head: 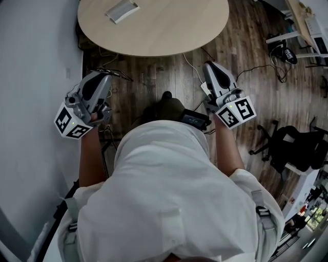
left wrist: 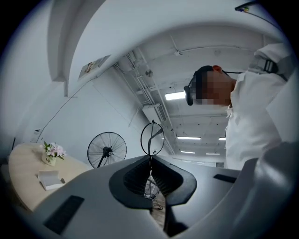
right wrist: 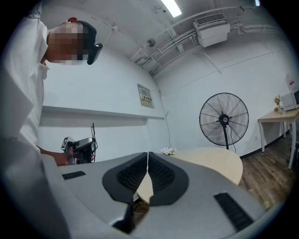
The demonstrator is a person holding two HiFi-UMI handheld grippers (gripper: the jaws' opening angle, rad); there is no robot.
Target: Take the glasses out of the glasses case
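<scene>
The pale grey glasses case [head: 122,10] lies on the round wooden table [head: 169,30] at the top of the head view; the glasses themselves do not show. In the left gripper view the case [left wrist: 50,179] sits on the table [left wrist: 21,177] far to the left. My left gripper [head: 106,77] is held in the air short of the table's edge, its jaws shut with nothing between them [left wrist: 150,158]. My right gripper [head: 210,65] hangs level beside it, also shut and empty [right wrist: 147,156], pointing toward the table [right wrist: 210,163].
A small pot of flowers [left wrist: 52,152] stands on the table by the case. A pedestal fan [right wrist: 224,119] stands on the wooden floor behind. Cables [head: 266,69] trail over the floor to the right, near a black office chair [head: 297,146]. A white wall [head: 36,61] runs along the left.
</scene>
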